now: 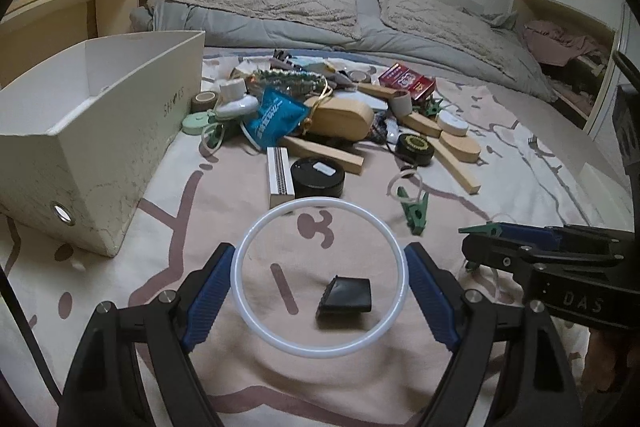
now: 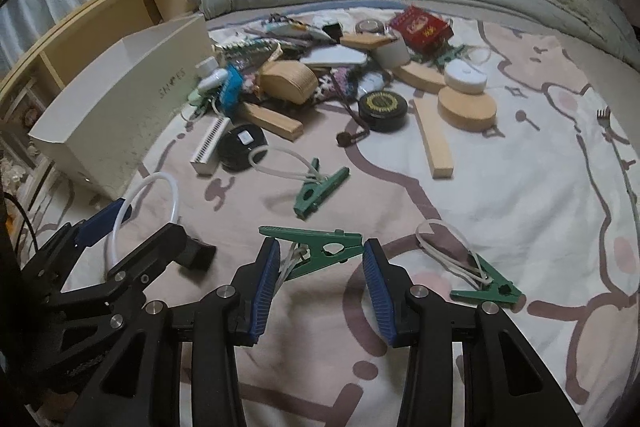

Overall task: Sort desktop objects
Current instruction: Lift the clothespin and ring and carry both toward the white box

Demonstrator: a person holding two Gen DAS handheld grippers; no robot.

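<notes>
My left gripper (image 1: 320, 263) holds a white plastic ring (image 1: 320, 347) across its width between its blue pads; it also shows in the right wrist view (image 2: 116, 227). Through the ring a small black block (image 1: 346, 297) lies on the pink sheet. My right gripper (image 2: 320, 255) is shut on a green clip (image 2: 316, 247) with a white cord, held just above the sheet; the right gripper shows at the right of the left wrist view (image 1: 480, 235). A pile of mixed objects (image 1: 320, 115) lies further back. An open white shoebox (image 1: 100, 131) stands at the left.
Two more green clips lie loose on the sheet (image 2: 320, 187) (image 2: 488, 291). Wooden blocks (image 2: 434, 143), a black round tin (image 2: 382, 107) and a red box (image 2: 422, 25) sit in the pile. Grey bedding (image 1: 320, 15) lies behind. A wooden shelf (image 1: 80, 3) stands at the left.
</notes>
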